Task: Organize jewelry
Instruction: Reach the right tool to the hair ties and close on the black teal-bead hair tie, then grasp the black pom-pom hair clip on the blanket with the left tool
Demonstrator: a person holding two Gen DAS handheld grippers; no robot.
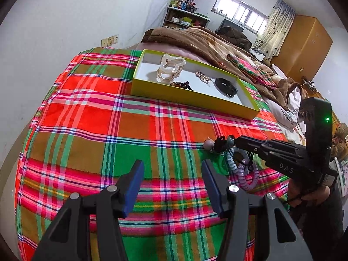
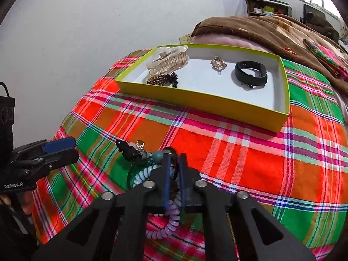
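The right gripper (image 2: 174,163) is clenched on a tangle of jewelry, a coiled pastel band (image 2: 167,219) and beaded cords, lying on the plaid bedspread (image 2: 239,152) near its front edge. The yellow tray (image 2: 195,102) lies straight ahead, toward the far edge. The left gripper (image 1: 171,187) hangs released beside the tangle, grasping nothing.

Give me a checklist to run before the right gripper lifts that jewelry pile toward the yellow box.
1. Right gripper shut on the jewelry pile: ok; a strand sits between the pads.
2. Whole pile caught: cannot tell; the coil hair tie lies partly outside the jaws.
3. Left gripper open and apart from the pile: ok.
4. Free space in the yellow box: ok, bare floor near the black band.
5. Path over the plaid cloth to the box: ok.
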